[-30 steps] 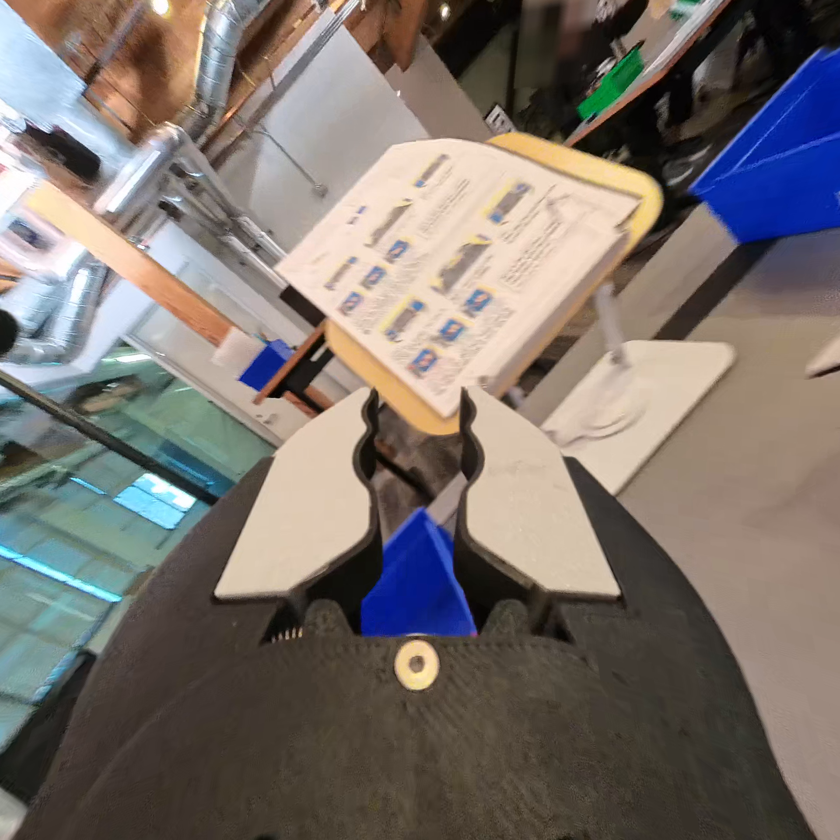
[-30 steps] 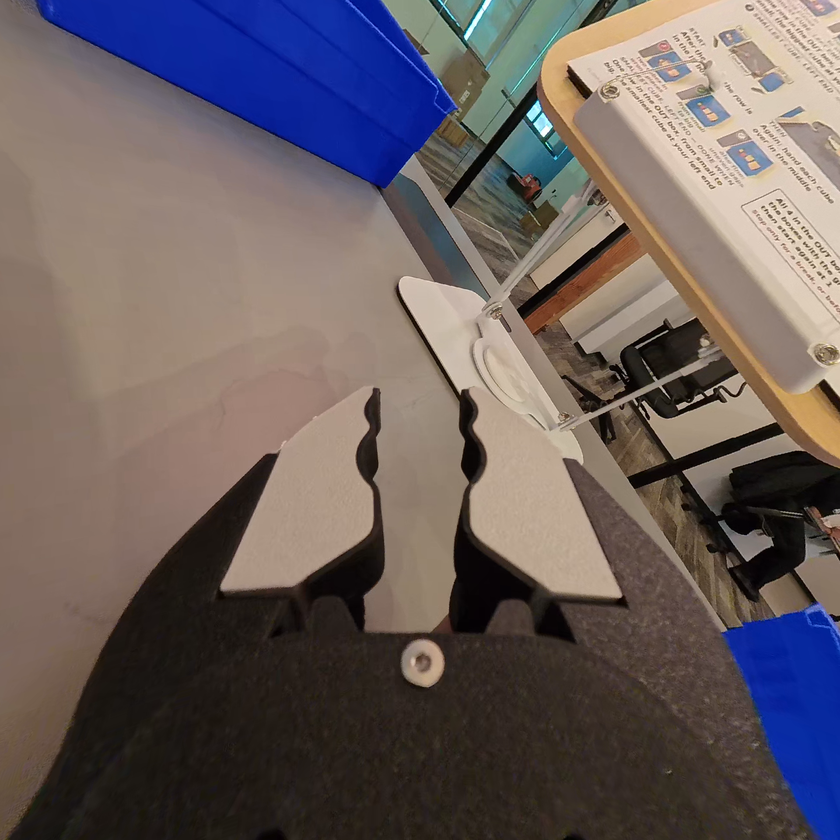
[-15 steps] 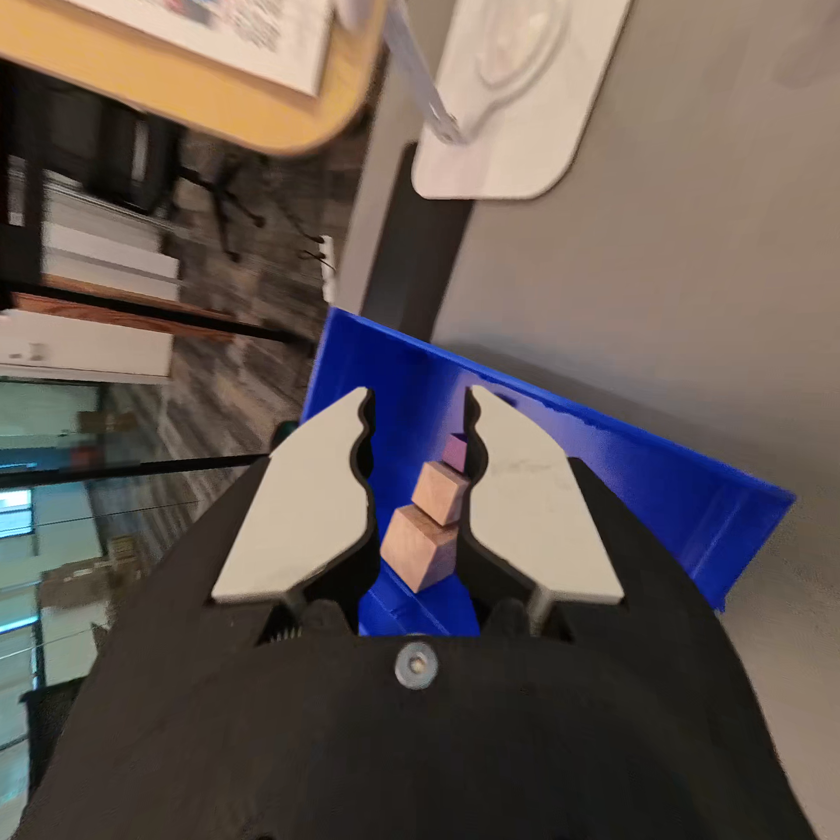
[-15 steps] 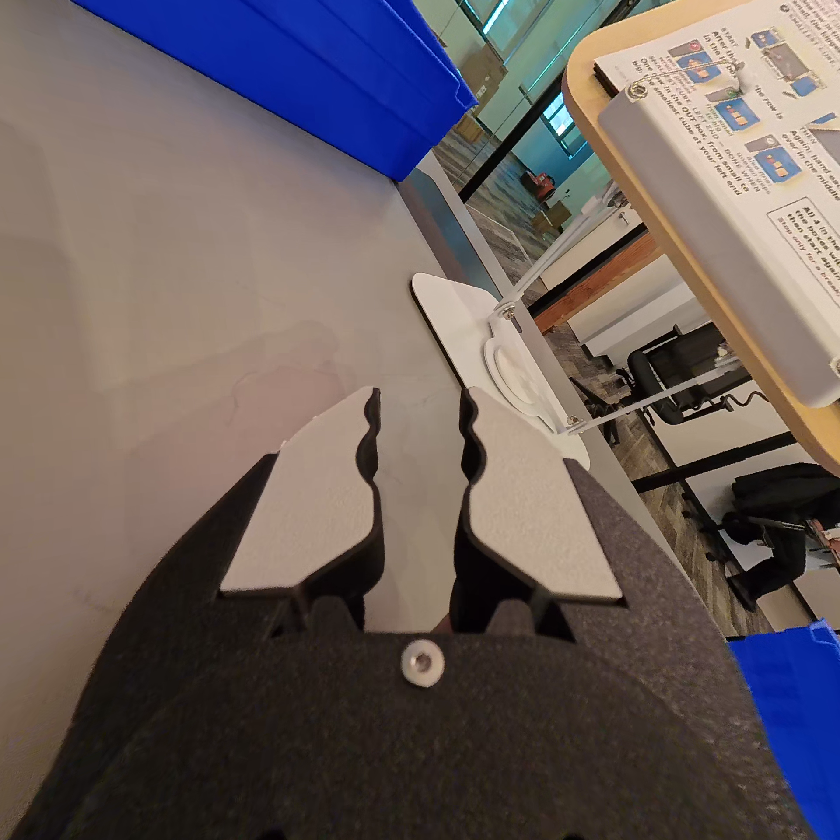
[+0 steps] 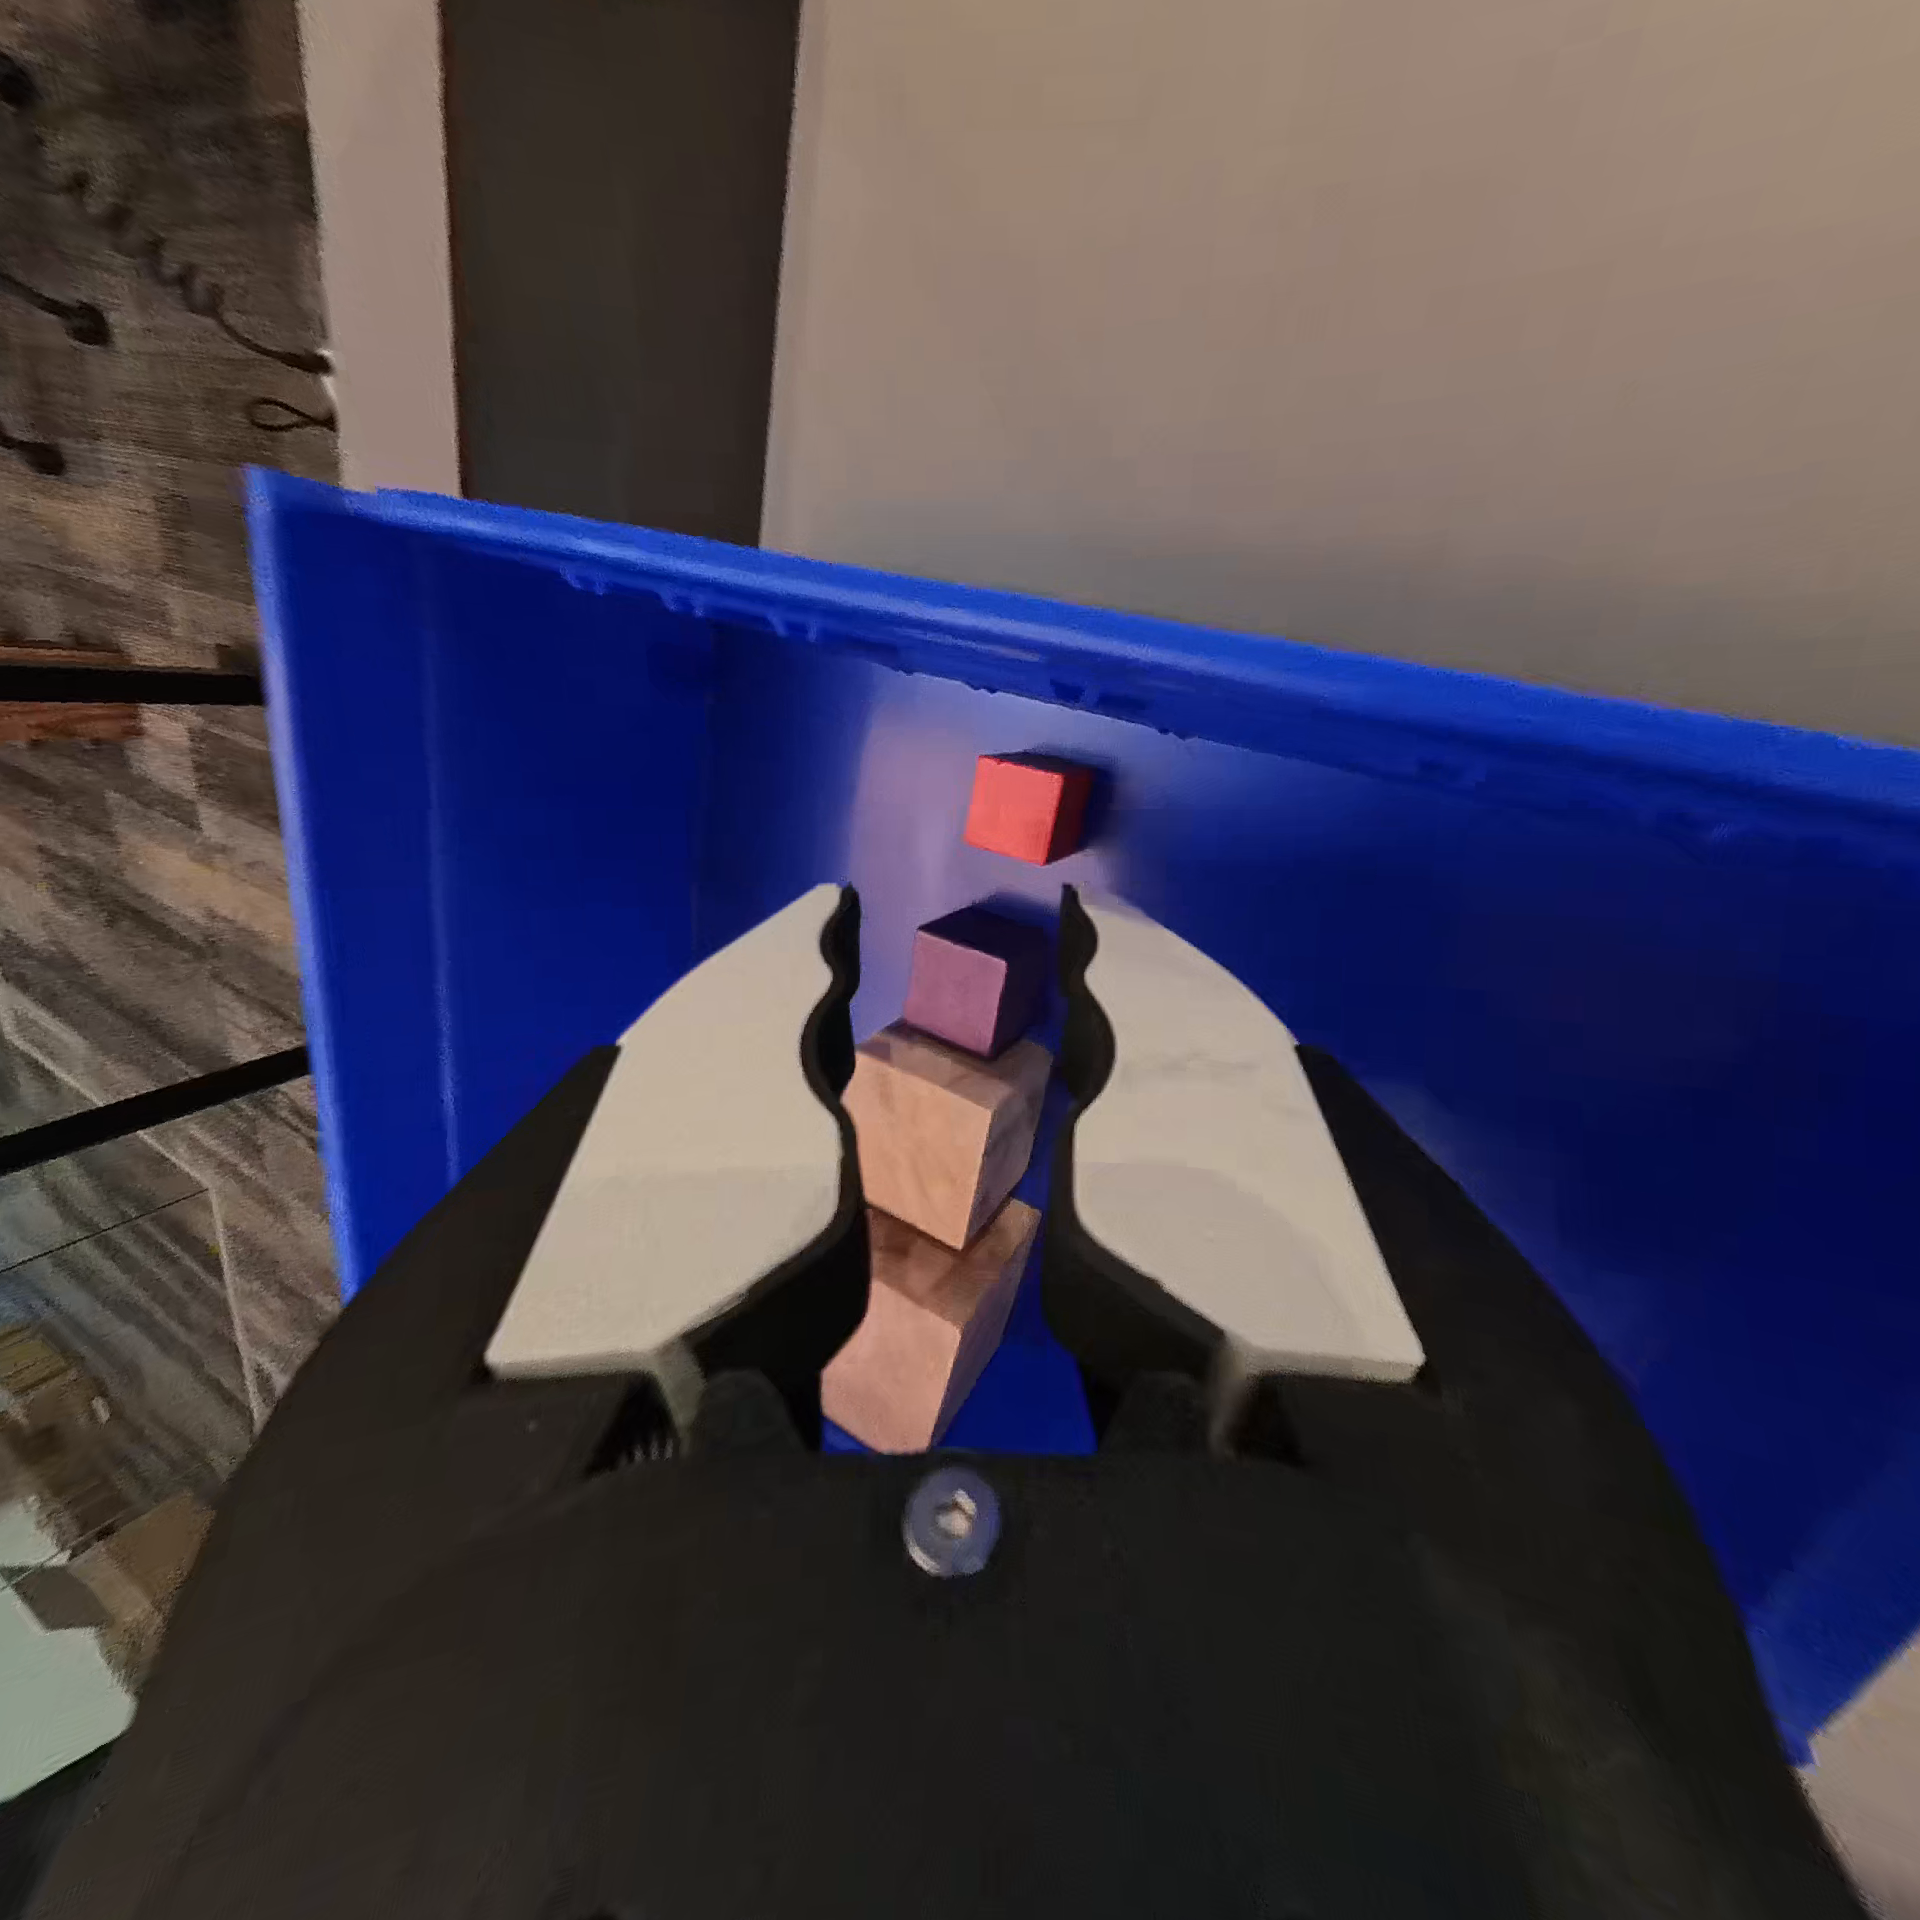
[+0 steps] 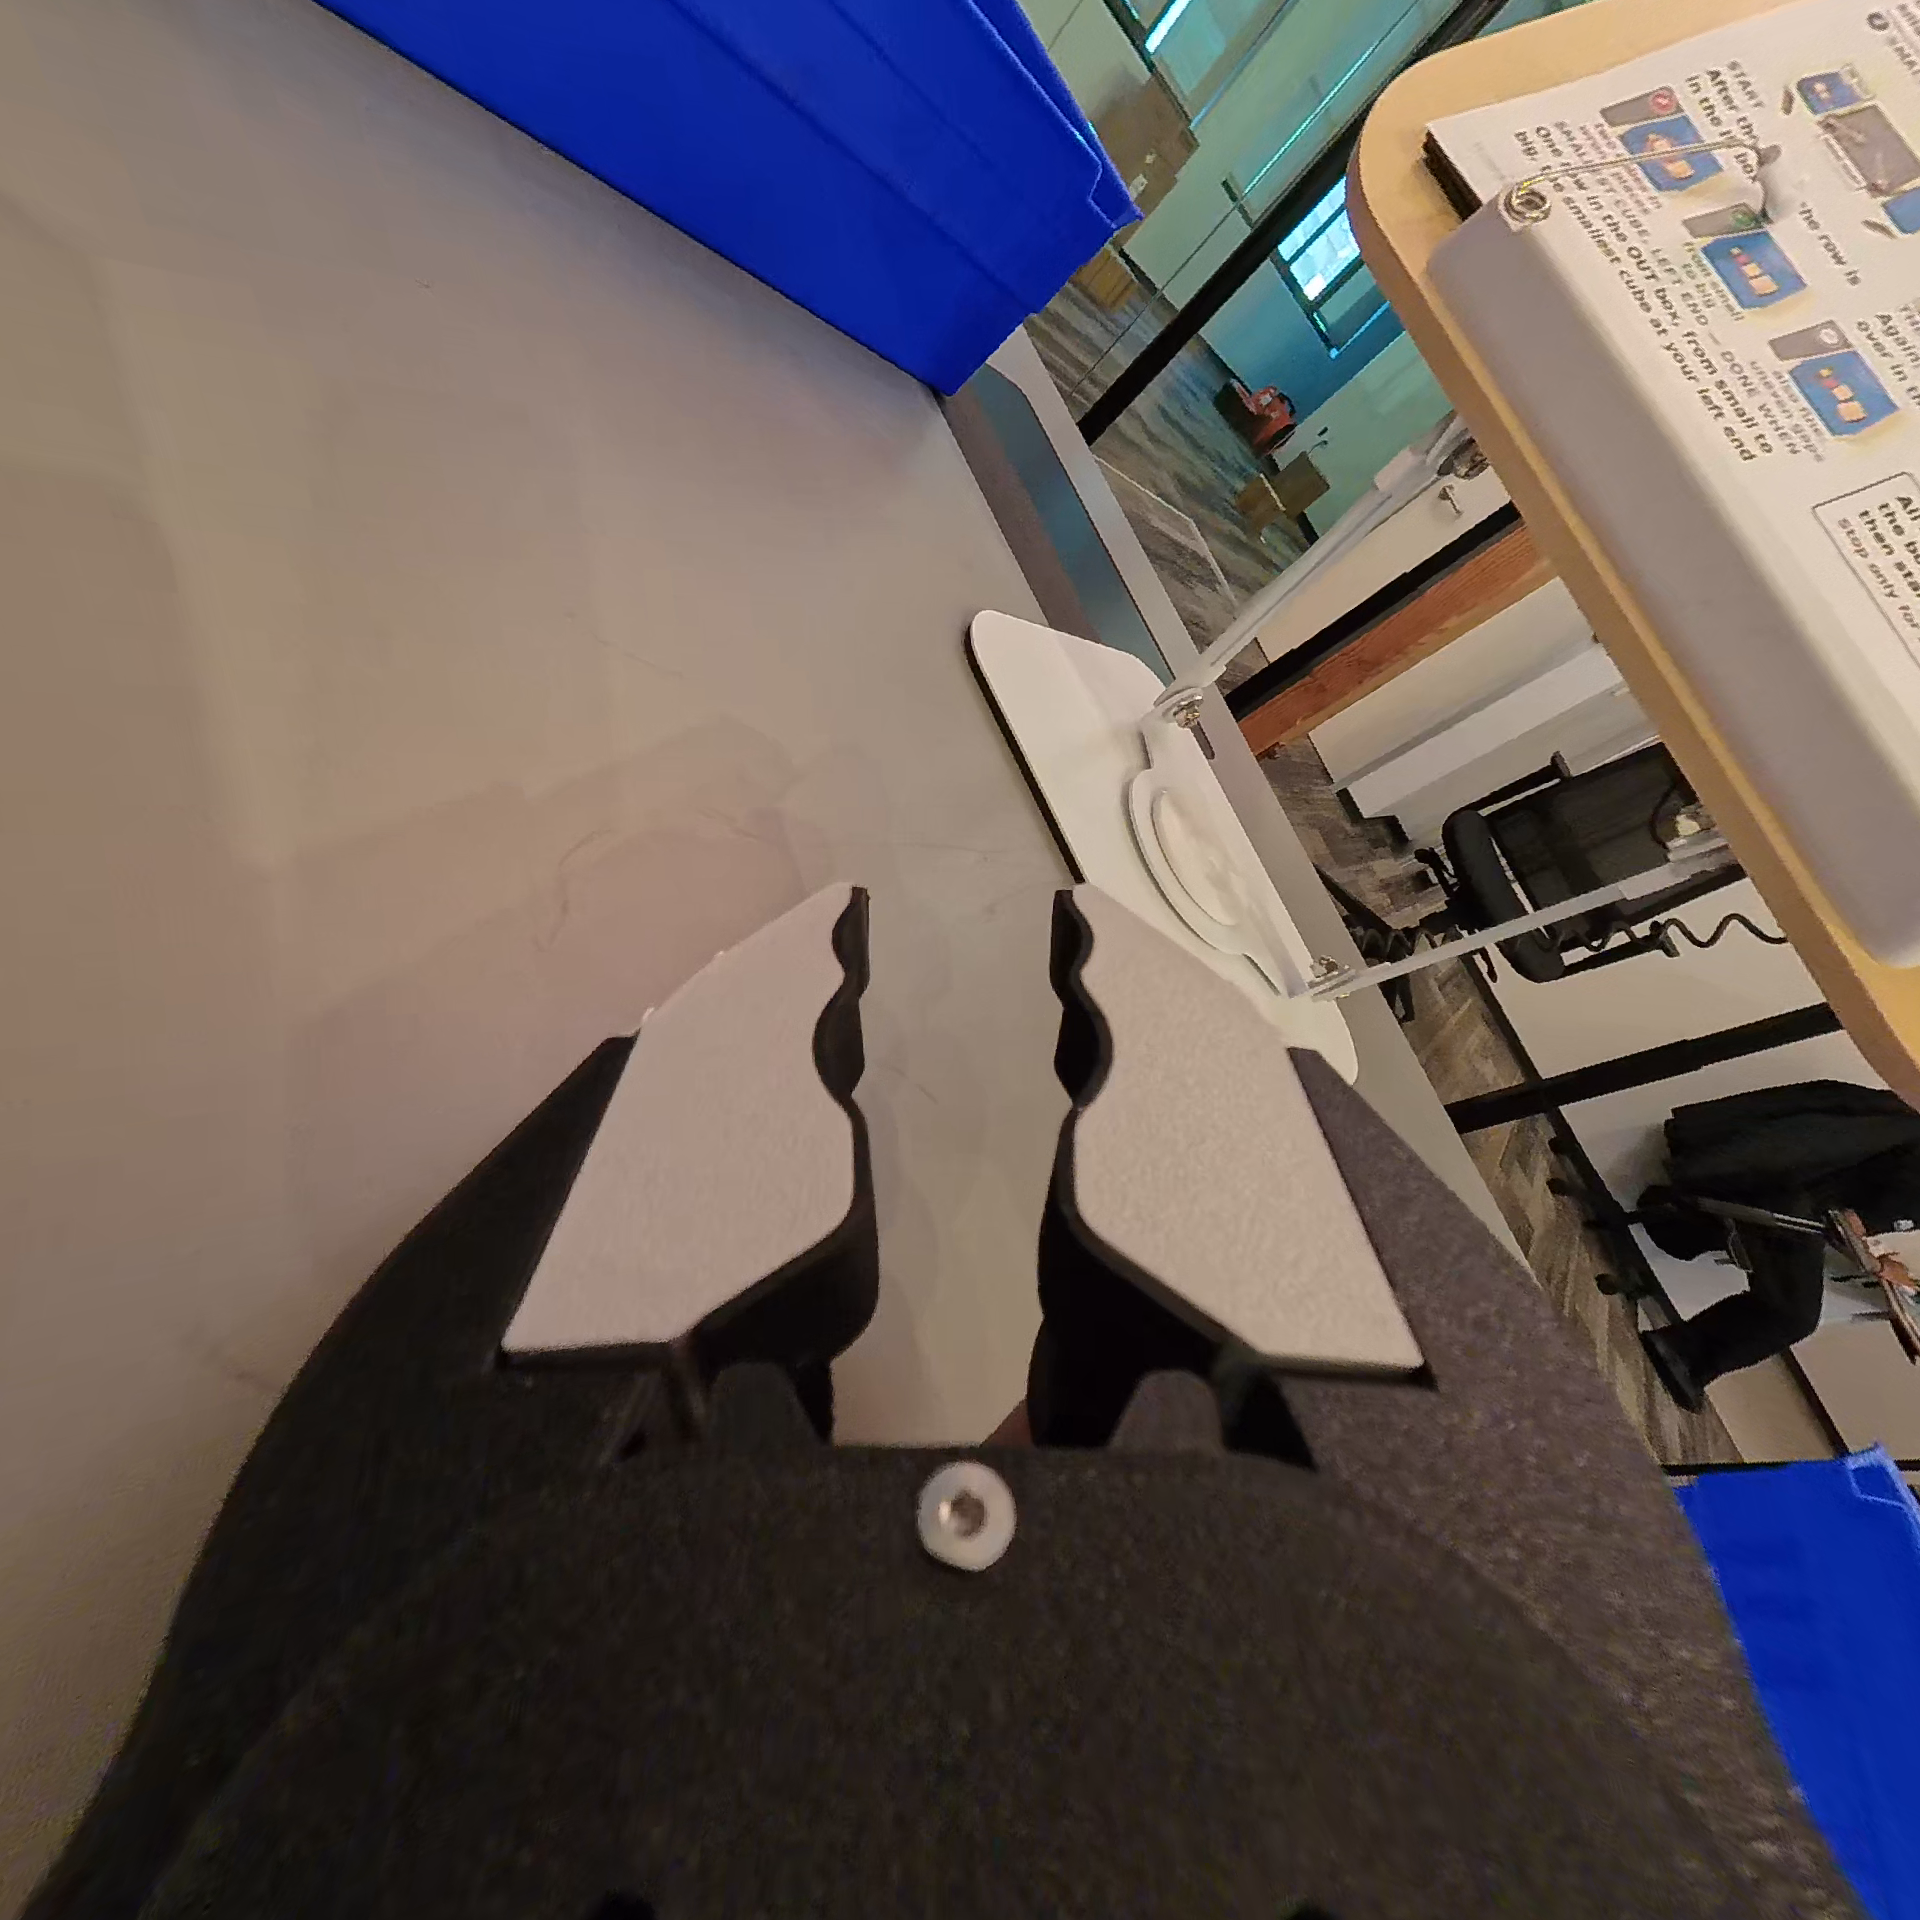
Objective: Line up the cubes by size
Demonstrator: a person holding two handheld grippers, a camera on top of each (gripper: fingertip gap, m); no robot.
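In the left wrist view a blue bin [image 5: 499, 831] holds a line of cubes: a small red cube [image 5: 1023, 807] farthest, then a purple cube [image 5: 966, 992], a light wooden cube [image 5: 935, 1138] and a larger wooden cube [image 5: 920, 1340] nearest. My left gripper [image 5: 954, 902] hovers over the bin, open, its fingers framing the cubes without touching them. My right gripper [image 6: 954, 902] is open with nothing between its fingers, above the grey table [image 6: 416, 623].
A white stand base [image 6: 1091, 748] sits near the table's far edge and carries a tilted wooden board with an instruction sheet [image 6: 1662, 312]. A second blue bin [image 6: 810, 156] stands at the top left and a blue bin corner [image 6: 1818, 1662] at the lower right. My right fingertips sit around 30 centimetres from my left ones.
My left gripper swung down from the instruction board to look into the blue bin, and the cubes came into view between its fingers. My right gripper shifted only slightly.
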